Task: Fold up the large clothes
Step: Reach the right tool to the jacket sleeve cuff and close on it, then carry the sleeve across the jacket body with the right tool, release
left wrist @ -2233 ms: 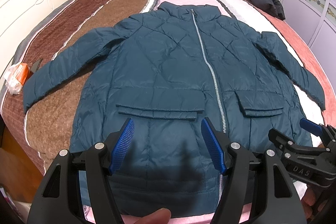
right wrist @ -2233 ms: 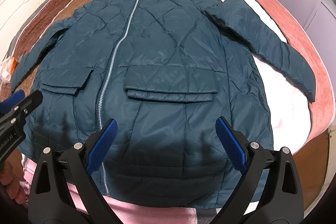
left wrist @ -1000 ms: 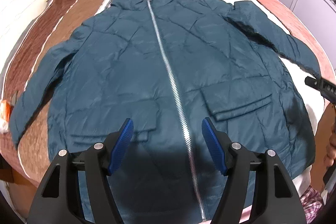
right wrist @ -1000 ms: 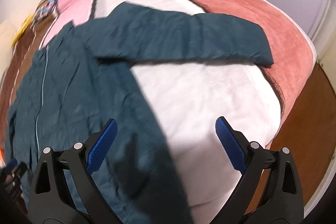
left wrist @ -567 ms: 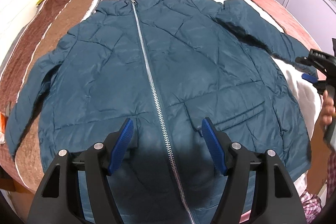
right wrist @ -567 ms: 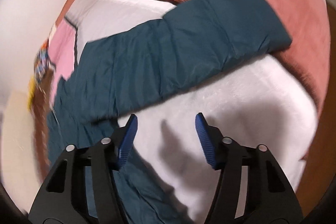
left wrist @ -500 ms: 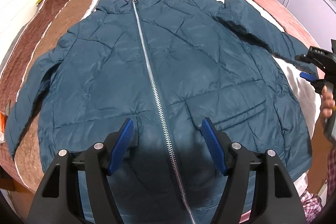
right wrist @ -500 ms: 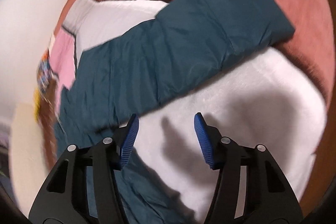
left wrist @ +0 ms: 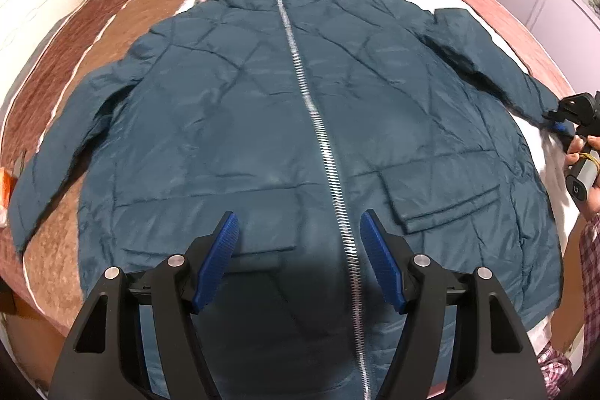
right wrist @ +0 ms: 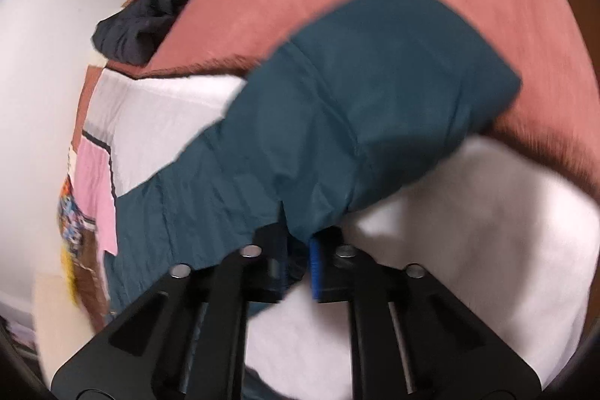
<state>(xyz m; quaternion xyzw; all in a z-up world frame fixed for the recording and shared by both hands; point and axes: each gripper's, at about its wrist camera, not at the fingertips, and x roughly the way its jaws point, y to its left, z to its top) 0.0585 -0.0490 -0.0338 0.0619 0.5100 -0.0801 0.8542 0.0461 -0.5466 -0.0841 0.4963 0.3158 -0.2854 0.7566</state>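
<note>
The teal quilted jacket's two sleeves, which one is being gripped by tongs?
The sleeve lying over the pink and white bedding: the right tongs are shut on it near its cuff. The sleeve over the brown stripes lies untouched.

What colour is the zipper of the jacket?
Silver zipper on the teal jacket, clearest from the left wrist.

Jacket (left wrist: 300,122) hem behind left claw (left wrist: 300,250).

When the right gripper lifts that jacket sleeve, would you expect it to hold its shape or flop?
Probably flop: the sleeve already bends and creases where the right gripper pinches it. The jacket looks quilted and puffy, so likely light for its bulk. Its sheen hints at slick fabric that might slip from the pads.
</note>
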